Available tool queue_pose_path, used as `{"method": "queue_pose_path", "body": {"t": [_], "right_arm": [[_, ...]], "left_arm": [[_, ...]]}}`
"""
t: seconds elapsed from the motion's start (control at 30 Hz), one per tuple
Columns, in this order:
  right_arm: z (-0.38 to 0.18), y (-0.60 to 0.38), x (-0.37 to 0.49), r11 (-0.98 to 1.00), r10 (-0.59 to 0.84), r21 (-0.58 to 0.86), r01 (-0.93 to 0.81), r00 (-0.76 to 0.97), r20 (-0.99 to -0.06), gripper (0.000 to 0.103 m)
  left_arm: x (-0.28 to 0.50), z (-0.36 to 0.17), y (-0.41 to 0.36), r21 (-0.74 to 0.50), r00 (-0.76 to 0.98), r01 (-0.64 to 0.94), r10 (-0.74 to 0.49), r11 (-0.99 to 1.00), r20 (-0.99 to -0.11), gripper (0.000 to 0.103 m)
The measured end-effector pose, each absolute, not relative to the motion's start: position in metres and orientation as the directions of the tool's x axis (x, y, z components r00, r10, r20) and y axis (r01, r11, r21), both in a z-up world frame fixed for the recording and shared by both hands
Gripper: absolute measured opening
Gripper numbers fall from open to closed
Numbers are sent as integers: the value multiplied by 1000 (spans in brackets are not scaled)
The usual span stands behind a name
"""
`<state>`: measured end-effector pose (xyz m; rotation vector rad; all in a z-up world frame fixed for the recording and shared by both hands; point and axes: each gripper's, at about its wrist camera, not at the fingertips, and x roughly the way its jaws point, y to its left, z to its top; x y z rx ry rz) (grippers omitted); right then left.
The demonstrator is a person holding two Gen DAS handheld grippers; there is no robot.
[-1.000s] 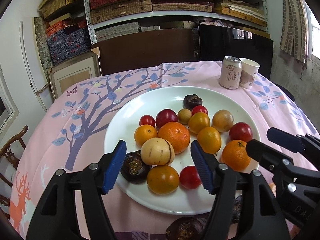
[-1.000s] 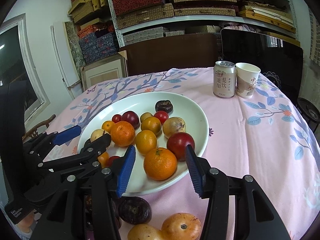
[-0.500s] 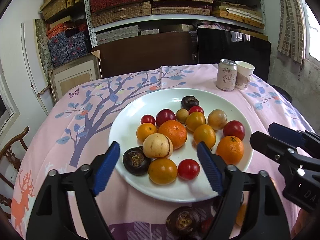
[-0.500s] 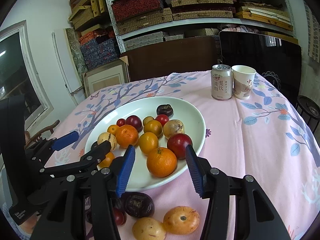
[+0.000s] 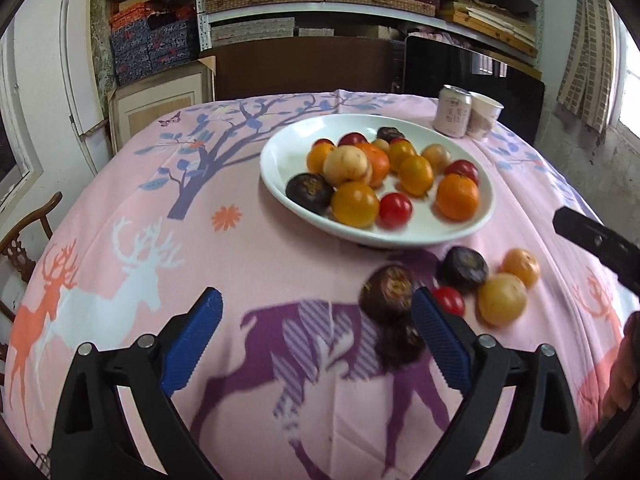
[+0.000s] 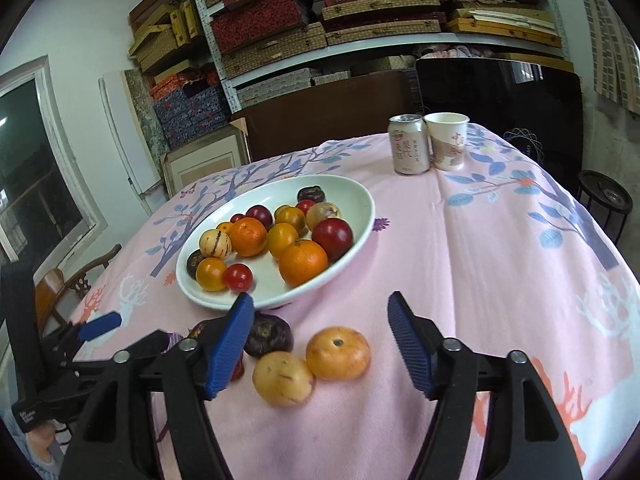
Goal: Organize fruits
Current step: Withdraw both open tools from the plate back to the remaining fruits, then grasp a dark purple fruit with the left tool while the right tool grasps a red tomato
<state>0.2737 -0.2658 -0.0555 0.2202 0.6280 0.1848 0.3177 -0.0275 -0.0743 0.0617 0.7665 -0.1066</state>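
Partly hidden behind the right claw [image 6: 320, 334], opening and empty like the left claw [image 5: 316, 330], lies a dark fruit [image 6: 267, 335]

A small red fruit [image 6: 239, 368] sits largely hidden behind the right gripper's blue pad [image 6: 228, 346], possibly a cherry tomato.

Plate [image 6: 362, 224] of fruit mid-frame on table [image 6: 500, 280]; can [image 6: 409, 144] and cup [image 6: 447, 141] side by side behind it, upper right; perhaps six loose fruits [image 6: 338, 353] before plate.
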Motion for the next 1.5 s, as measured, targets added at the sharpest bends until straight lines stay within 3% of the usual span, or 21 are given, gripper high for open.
{"method": "queue_pose_path", "body": {"t": [0.27, 0.43, 0.5, 0.6, 0.73, 1.0, 1.1, 1.23, 1.5], "right_arm": [[-58, -281, 266, 950, 236, 303, -71, 800, -551, 77], [-58, -275, 263, 957, 234, 278, -86, 797, -557, 77], [-59, -276, 263, 956, 234, 279, -85, 795, -559, 77], [-58, -276, 262, 955, 234, 284, -82, 795, -560, 77], [-59, -276, 263, 956, 236, 282, -84, 793, -561, 77], [-60, -271, 263, 958, 238, 270, -93, 783, -574, 77], [-62, -269, 263, 957, 244, 272, -98, 777, -581, 77], [-65, -261, 263, 959, 257, 255, -125, 766, -590, 77], [-72, -220, 251, 956, 290, 149, -253, 740, -607, 74]], "left_arm": [[297, -93, -53, 101, 692, 211, -76, 972, -718, 94], [301, -92, -50, 55, 691, 217, -113, 975, -714, 92], [303, -92, -48, 29, 683, 221, -134, 975, -718, 73], [307, -95, -49, 2, 658, 247, -165, 969, -735, 60], [307, -97, -55, 7, 648, 279, -183, 960, -739, 58], [312, -101, -63, -27, 613, 323, -231, 946, -756, 31], [313, -101, -58, -57, 602, 316, -246, 947, -760, 31], [308, -97, -52, 5, 641, 272, -177, 962, -747, 31], [318, -94, -27, -4, 651, 149, -101, 989, -752, 31]]}}
